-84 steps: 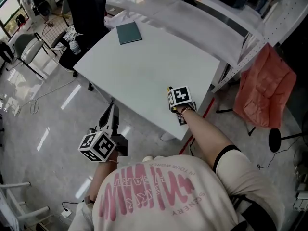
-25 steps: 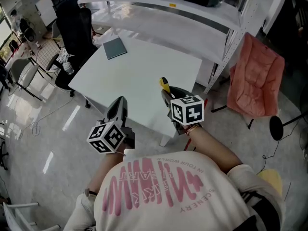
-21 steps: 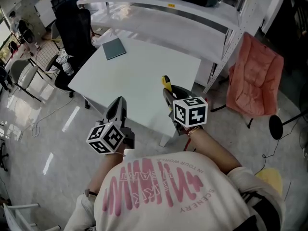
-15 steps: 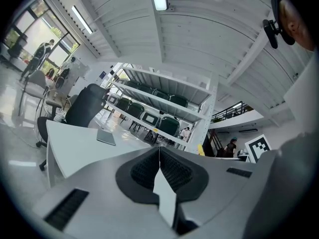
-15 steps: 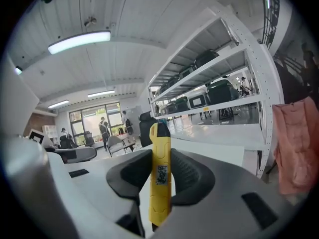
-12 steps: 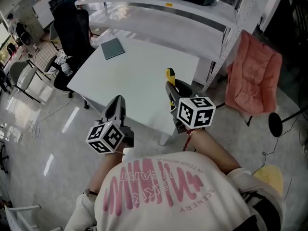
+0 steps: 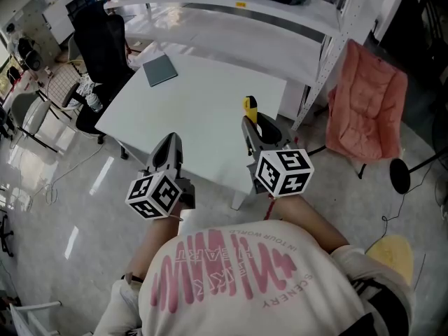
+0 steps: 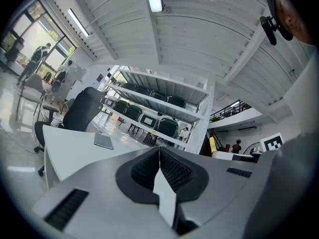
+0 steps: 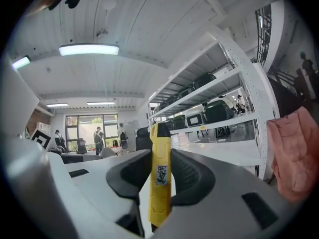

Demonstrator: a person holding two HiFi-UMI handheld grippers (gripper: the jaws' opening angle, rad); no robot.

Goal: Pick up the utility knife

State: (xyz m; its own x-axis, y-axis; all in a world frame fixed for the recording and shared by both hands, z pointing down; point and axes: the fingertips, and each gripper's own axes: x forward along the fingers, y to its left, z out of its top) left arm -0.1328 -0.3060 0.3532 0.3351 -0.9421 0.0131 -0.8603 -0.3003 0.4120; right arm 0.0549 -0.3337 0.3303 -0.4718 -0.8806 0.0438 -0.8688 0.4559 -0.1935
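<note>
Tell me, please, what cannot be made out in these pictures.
Print on the utility knife: right gripper view, too small.
Whether its blade is out: same view, tip too small.
Its body: head view, behind the right gripper's marker cube.
Flat dark item on table: head view, too small.

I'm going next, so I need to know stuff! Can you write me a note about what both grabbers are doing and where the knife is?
Left gripper: shut, empty, hovering by the table's near edge.
Right gripper: shut on the yellow utility knife, which sticks out ahead between the pads.
The knife looks lifted off the white table. A dark notebook lies at the far corner.
Done: the pick-up, by the look of it.
Left: probably just hold the grip firm.
</note>
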